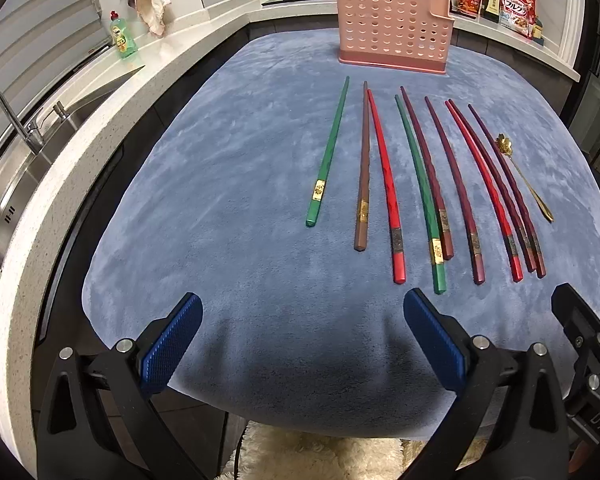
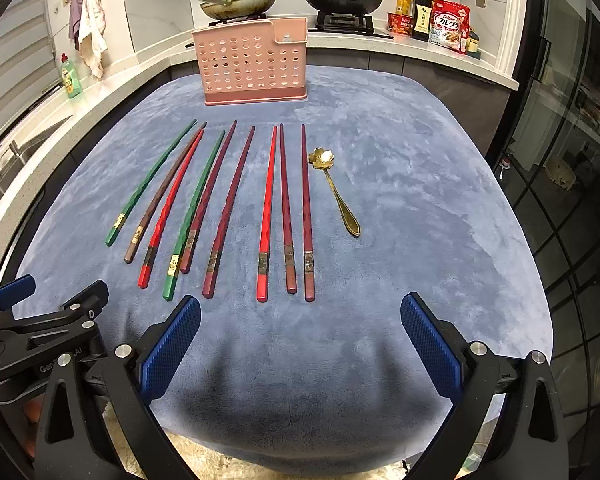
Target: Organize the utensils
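Ahead of both claws, chopsticks (image 2: 268, 212) and spoon (image 2: 334, 192) lie on the worktop (image 2: 420, 208), rack (image 2: 254, 62) beyond. Left claw (image 1: 302, 334) spread, empty; right claw (image 2: 300, 336) likewise.

A blue plush cloth (image 2: 400, 208) covers the table, with a pale stone counter (image 1: 112, 92) wrapping the left and far sides, a steel sink (image 1: 28, 168) at left, and glass doors (image 2: 572, 168) at right.
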Motion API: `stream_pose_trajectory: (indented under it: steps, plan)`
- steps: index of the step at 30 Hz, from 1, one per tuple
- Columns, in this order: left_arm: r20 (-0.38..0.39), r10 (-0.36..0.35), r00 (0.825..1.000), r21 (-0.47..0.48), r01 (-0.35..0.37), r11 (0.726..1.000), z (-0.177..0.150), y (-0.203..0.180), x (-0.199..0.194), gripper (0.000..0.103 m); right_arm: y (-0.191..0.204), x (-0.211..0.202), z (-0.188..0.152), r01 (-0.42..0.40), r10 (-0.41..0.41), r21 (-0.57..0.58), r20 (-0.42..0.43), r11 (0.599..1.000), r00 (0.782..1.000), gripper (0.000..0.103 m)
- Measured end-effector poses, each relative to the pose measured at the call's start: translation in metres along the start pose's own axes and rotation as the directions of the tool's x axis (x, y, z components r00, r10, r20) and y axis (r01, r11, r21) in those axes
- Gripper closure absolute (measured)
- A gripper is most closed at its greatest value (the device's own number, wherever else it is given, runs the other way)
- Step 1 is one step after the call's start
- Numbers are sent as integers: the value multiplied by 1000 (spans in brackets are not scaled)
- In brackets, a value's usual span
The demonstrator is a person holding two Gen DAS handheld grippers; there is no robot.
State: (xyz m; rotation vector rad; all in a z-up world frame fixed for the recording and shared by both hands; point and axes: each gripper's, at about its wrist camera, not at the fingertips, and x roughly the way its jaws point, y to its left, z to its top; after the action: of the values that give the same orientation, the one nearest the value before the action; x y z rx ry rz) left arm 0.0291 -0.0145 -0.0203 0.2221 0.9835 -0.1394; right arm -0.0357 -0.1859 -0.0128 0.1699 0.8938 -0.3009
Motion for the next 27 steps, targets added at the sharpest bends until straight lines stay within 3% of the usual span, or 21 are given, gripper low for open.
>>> stream_pose_trajectory:
  steps: [20,27]
  plan:
    - [-10,1,1000,-6,-1,1000,2,3,4,7,0,0,1,-1,1,0,1,1000,1000,7]
    - [-20,-28,999,-48,27,998,7,13,12,7,-5,2,6,5,-5,10,4,1000,1000,7]
